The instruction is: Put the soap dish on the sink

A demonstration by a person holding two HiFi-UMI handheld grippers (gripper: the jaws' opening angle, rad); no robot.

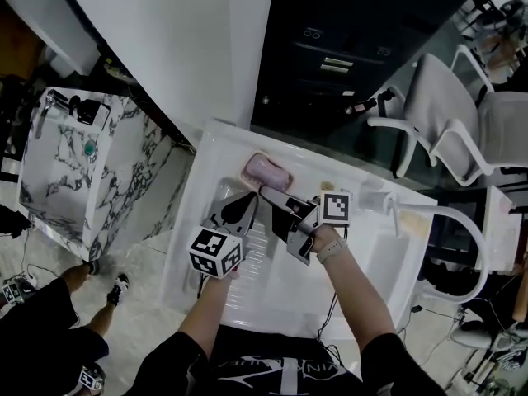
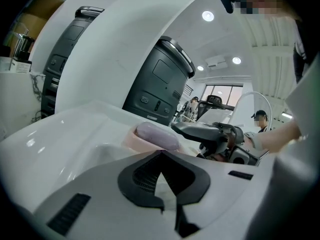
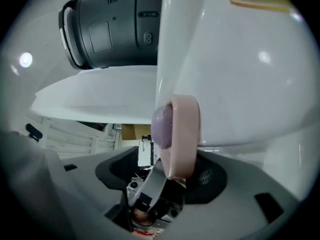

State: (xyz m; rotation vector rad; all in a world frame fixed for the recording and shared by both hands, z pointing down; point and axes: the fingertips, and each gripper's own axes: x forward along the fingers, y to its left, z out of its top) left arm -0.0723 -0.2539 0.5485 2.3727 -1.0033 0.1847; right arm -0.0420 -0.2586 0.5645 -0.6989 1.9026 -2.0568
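A pink soap dish (image 1: 266,170) with a purple bar of soap (image 1: 262,168) lies on the back ledge of the white sink (image 1: 206,221). My right gripper (image 1: 276,198) reaches it from the basin side. In the right gripper view the dish (image 3: 182,134) stands on edge, its near end between the parted jaws of my right gripper (image 3: 175,171), which do not visibly press it. My left gripper (image 1: 243,207) hovers over the basin just left of the right one, with its jaws together and nothing in them. The left gripper view shows the dish (image 2: 150,140) ahead of the left gripper (image 2: 162,171).
A white curved faucet (image 1: 466,225) rises at the sink's right end. Behind the sink stand a black machine (image 1: 346,48) and white chairs (image 1: 462,122). A marble-patterned cabinet (image 1: 91,180) is at the left, with another person's feet (image 1: 107,283) beside it.
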